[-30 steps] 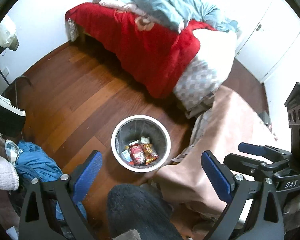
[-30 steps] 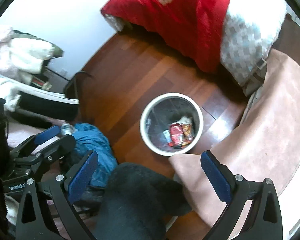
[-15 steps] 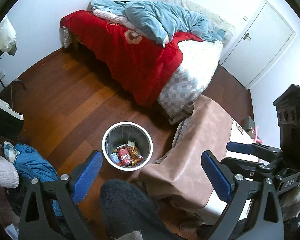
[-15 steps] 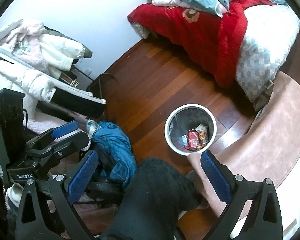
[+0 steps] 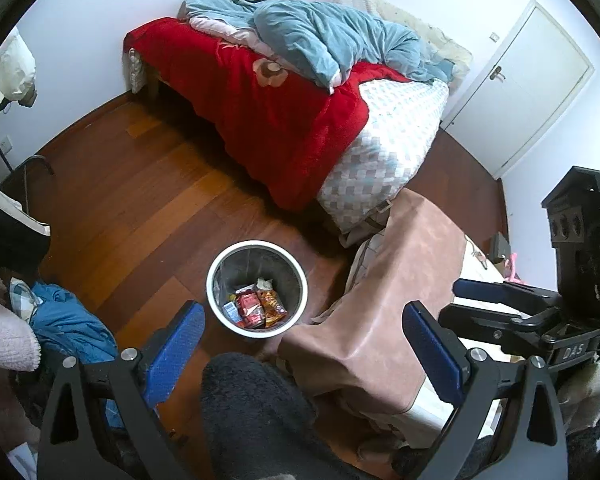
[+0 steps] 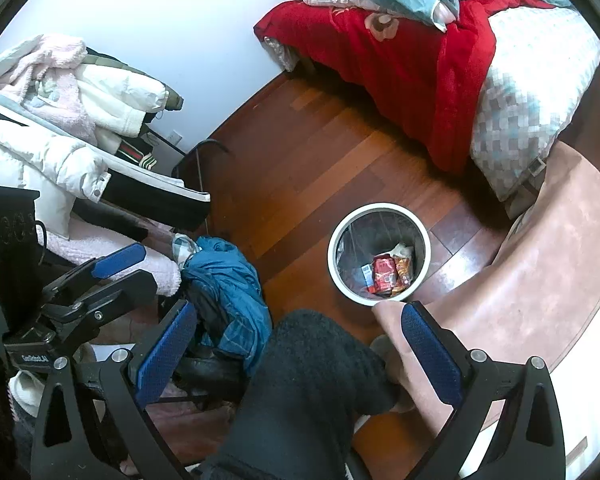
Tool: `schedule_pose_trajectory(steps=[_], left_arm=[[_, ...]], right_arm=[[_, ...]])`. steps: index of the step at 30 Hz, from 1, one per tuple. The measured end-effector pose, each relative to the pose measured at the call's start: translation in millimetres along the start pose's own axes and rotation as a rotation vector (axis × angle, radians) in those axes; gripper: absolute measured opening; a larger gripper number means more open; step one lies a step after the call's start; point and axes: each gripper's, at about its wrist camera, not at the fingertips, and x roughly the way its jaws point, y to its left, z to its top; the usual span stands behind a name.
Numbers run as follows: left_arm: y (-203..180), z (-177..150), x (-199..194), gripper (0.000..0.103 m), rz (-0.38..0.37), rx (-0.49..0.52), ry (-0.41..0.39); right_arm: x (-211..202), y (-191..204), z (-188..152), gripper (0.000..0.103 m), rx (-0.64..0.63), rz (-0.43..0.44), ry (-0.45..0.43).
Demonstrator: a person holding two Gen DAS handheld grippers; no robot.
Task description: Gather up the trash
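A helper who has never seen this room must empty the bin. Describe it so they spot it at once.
Start at the bed with the red blanket; on the wooden floor near its foot end stands the bin, beside a pink cloth-covered seat. It is the only round, white-rimmed container there, with snack wrappers at the bottom.

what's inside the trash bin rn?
The trash bin holds a red wrapper, an orange snack packet, a small blue-white packet and crumpled paper. Anything beneath them is covered.

left hand-held gripper spread, empty | bin on floor (wrappers inside) | bed behind
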Motion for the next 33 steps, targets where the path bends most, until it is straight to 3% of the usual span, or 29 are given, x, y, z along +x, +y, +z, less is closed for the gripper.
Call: schedule_pose_trajectory(steps=[33], left_arm=[[1.2,-12.8,8.1,0.103,-0.012,-0.005,0.04]], right_arm=[[1.4,-2.6,-3.8,0.103,0.001,-0.01,0.037]])
